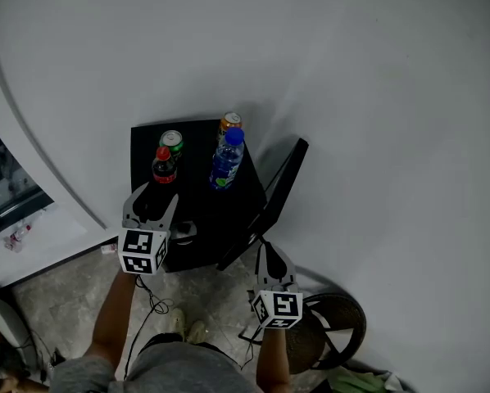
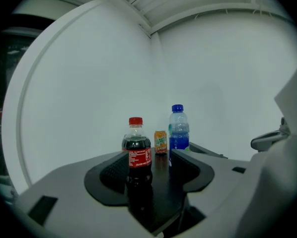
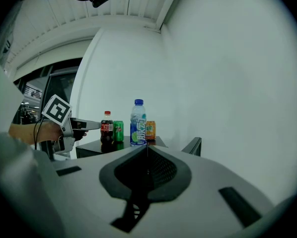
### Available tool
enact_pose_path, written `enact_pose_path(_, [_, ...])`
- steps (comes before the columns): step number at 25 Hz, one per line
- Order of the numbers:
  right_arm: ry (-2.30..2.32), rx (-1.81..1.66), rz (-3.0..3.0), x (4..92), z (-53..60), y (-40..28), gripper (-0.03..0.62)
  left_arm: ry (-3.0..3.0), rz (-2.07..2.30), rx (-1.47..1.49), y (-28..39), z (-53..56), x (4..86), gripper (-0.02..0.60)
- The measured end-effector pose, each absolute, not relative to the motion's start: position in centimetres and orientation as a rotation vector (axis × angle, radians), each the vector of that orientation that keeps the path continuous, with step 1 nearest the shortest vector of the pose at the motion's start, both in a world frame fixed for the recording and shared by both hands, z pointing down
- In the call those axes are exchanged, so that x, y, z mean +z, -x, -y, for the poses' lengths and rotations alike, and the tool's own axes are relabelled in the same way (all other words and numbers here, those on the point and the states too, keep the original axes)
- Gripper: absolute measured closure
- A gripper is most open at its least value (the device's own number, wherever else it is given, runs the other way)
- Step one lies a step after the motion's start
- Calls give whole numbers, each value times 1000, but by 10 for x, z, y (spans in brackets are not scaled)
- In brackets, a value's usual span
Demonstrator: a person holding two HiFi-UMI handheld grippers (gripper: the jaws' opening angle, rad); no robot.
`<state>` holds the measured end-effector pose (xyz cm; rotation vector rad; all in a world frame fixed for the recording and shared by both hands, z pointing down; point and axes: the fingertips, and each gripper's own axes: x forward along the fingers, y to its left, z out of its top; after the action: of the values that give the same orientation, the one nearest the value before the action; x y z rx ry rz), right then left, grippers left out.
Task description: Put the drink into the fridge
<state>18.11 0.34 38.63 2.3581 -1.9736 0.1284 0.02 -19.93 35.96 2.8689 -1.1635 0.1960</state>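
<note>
A small black fridge (image 1: 197, 219) stands against the white wall with its door (image 1: 271, 201) swung open to the right. On its top stand a red-capped cola bottle (image 1: 164, 167), a green can (image 1: 172, 142), an orange can (image 1: 230, 123) and a blue-capped bottle (image 1: 227, 160). My left gripper (image 1: 151, 204) is open just in front of the cola bottle (image 2: 138, 152), which shows between the wide jaws without either pad pressing on it. My right gripper (image 1: 270, 250) is shut and empty, held near the open door's lower edge. From the right gripper view the blue bottle (image 3: 138, 124) is straight ahead.
A round dark stool (image 1: 337, 322) sits on the floor at the lower right, beside my right hand. A cable (image 1: 155, 305) trails over the grey floor below the fridge. The curved white wall runs behind the fridge, with a glass pane (image 1: 3, 182) at far left.
</note>
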Motion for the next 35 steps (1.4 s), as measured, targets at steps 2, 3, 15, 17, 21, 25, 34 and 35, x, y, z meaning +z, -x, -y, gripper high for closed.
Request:
enact_pose_path(2, [-2366, 129, 1958, 386, 1, -184, 569, -2867, 1167, 208, -4, 208, 361, 314])
enact_pose_path(3, [-2368, 130, 1950, 386, 3, -185, 569, -2868, 1178, 215, -5, 212, 361, 308])
enact_pose_path(15, [-2428, 165, 1870, 392, 18, -199, 569, -2837, 1163, 258, -15, 248, 372, 275])
enact_pose_path(17, [-2434, 167, 1861, 392, 19, -200, 569, -2838, 1150, 259, -18, 251, 373, 275])
enact_pose_path(21, [-2451, 174, 1853, 393, 21, -202, 569, -2843, 1138, 258, -20, 254, 374, 276])
enact_pose_path(25, [-2464, 181, 1837, 394, 21, -201, 569, -2843, 1151, 273, -18, 259, 377, 278])
enact_pose_path(34, [-2496, 171, 1795, 395, 13, -195, 569, -2865, 1131, 277, -18, 257, 378, 305])
enact_pose_path(35, [-2500, 170, 1789, 394, 12, -194, 569, -2867, 1129, 274, -18, 257, 378, 307])
